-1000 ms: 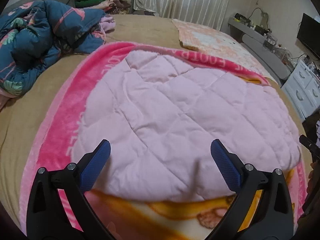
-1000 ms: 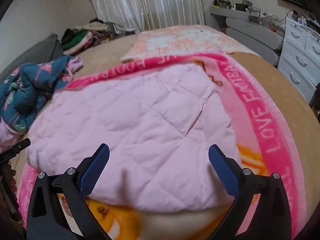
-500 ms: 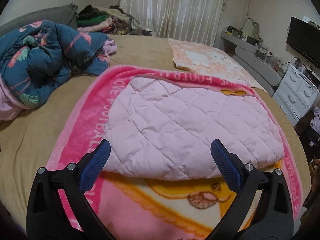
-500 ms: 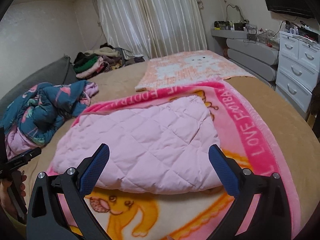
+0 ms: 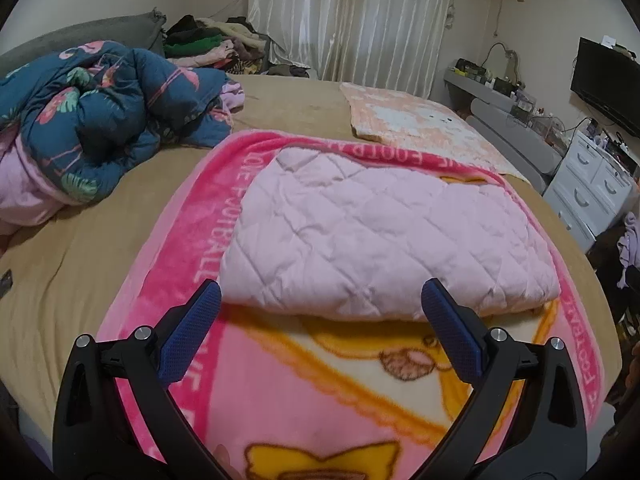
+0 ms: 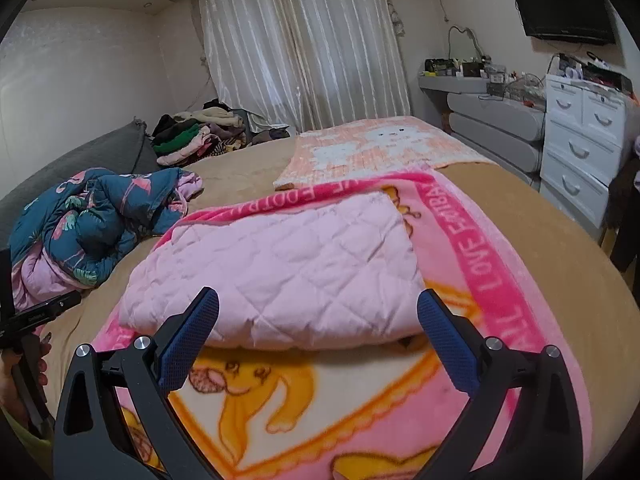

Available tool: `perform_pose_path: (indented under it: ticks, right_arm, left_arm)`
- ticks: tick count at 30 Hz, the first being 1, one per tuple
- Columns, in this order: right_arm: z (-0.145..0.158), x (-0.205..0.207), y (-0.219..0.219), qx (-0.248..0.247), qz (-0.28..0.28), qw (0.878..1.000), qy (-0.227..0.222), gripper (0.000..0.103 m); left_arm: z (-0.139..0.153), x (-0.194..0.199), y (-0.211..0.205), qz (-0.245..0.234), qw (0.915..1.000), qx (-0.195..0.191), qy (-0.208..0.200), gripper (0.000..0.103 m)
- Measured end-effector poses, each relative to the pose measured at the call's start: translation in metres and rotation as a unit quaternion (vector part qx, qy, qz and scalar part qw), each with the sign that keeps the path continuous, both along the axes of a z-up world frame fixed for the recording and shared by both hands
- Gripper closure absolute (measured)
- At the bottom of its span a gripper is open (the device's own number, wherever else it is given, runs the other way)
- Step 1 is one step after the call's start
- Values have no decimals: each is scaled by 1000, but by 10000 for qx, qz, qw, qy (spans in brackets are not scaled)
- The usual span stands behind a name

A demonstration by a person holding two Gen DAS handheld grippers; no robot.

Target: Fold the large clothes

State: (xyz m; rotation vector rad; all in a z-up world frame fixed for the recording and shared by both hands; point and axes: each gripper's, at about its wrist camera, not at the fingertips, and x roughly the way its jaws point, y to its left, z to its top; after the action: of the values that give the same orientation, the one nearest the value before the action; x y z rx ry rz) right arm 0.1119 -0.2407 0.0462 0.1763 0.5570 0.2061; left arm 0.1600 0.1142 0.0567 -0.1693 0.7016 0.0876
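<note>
Pink quilted garment, folded, lies centre of left wrist view on a pink cartoon blanket over the tan bed. Left tool spread wide, empty, above the blanket, just short of the garment's near edge. Blue floral duvet bunched at 10 o'clock; peach blanket at 1.

Right wrist view: same garment at centre. Right tool also released, holding nothing, w/ fingers framing the near fold. White drawers at 2 o'clock, clothes pile at 11.

Dim, even indoor light; curtain faintly backlit. Strong fisheye bending, dark vignette at corners; blanket foreground soft.
</note>
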Motion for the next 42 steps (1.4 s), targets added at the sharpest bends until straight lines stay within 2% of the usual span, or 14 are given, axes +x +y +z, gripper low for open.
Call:
perform_pose_path:
  ticks: [4, 12, 20, 26, 36, 42]
  right_arm:
    - [-15, -15, 0, 22, -48, 10000, 71, 4]
    - [-40, -31, 0, 129, -53, 9997, 212, 4]
    - [-66, -35, 2, 299, -121, 9986, 417, 4]
    - [-86, -30, 4, 411, -219, 9971, 601, 4]
    - [-121, 14, 0, 644, -581, 9901, 1102, 4]
    - [-140, 54, -4, 956, -666, 9835, 1387, 4]
  left_arm:
    - [-10, -14, -4, 45, 9998, 212, 30, 9]
    - [-28, -34, -10, -29, 9996, 286, 58, 9]
    - [-45, -42, -9, -31, 10000, 55, 72, 9]
    - [-72, -36, -5, 15, 9986, -303, 425, 9]
    - [-110, -6, 6, 207, 9924, -816, 898, 9]
    - [-120, 25, 9, 272, 9906, -932, 964, 9]
